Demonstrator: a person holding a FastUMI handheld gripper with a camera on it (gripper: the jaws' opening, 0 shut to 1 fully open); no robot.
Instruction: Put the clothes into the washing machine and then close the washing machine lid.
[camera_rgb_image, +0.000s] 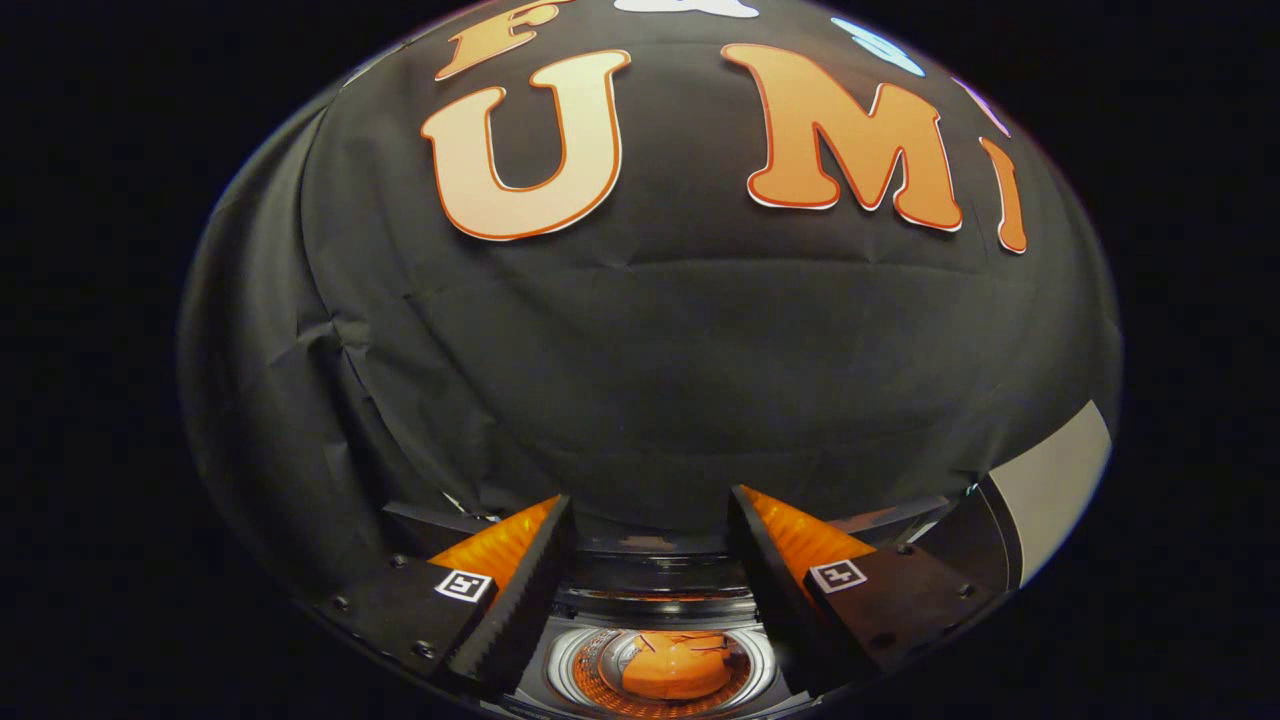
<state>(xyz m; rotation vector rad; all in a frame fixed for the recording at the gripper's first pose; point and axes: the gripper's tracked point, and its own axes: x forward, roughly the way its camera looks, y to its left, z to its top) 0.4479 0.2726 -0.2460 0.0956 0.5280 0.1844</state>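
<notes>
Gripper (650, 520) wide open, nothing betw. fingers, orange clothes (676, 667) in washing machine drum (590, 660) at 6 o'clock below fingers, lid up.

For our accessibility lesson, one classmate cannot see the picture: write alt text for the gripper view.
The gripper hangs open and empty above a top-loading washing machine, whose open drum holds an orange garment seen between the two fingers. Beyond the fingers hangs the booth's black cloth wall.
</notes>
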